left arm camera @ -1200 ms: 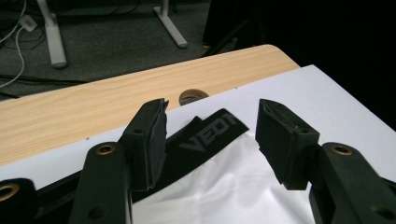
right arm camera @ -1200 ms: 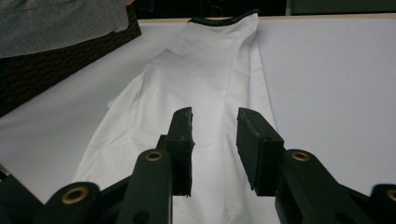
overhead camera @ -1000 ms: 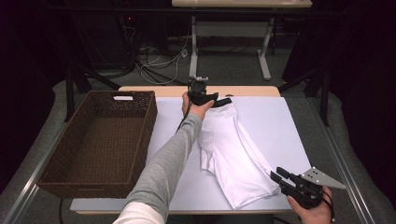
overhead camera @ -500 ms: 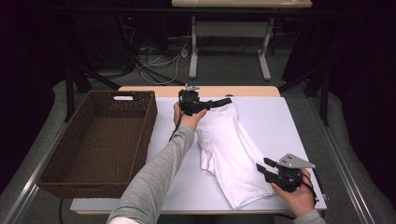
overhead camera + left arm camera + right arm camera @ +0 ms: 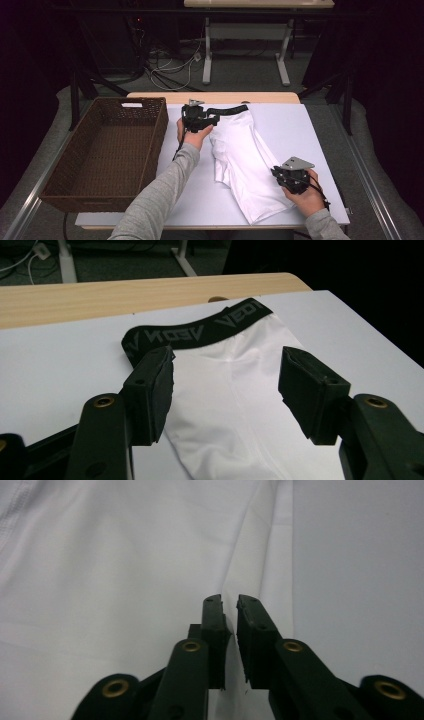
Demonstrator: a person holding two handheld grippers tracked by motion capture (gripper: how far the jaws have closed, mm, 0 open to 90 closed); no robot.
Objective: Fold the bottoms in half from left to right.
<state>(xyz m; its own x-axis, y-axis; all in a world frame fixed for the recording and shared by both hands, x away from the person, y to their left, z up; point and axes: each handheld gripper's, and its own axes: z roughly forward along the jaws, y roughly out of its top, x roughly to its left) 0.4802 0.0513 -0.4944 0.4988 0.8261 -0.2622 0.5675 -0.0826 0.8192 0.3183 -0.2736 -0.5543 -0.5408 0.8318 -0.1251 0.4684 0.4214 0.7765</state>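
Note:
A white pair of leggings (image 5: 240,150) with a black waistband (image 5: 227,109) lies folded on the white table top (image 5: 300,130). My left gripper (image 5: 212,120) hovers at the waistband's left end. In the left gripper view the left gripper (image 5: 227,375) is open, its jaws astride the white cloth (image 5: 225,405) just below the waistband (image 5: 200,332) without pressing it. My right gripper (image 5: 277,172) sits at the right edge of the lower leg. In the right gripper view the right gripper (image 5: 229,600) has just closed its jaws on a thin fold of the white cloth (image 5: 125,555).
A dark brown wicker basket (image 5: 142,100) stands empty at the table's left side, close to my left forearm. A wooden table edge (image 5: 270,97) runs behind the white top. Desk legs and cables stand on the floor beyond.
My right gripper moved left and forward onto the leg's edge and its jaws closed on the cloth. My left gripper moved back toward me, to just below the waistband.

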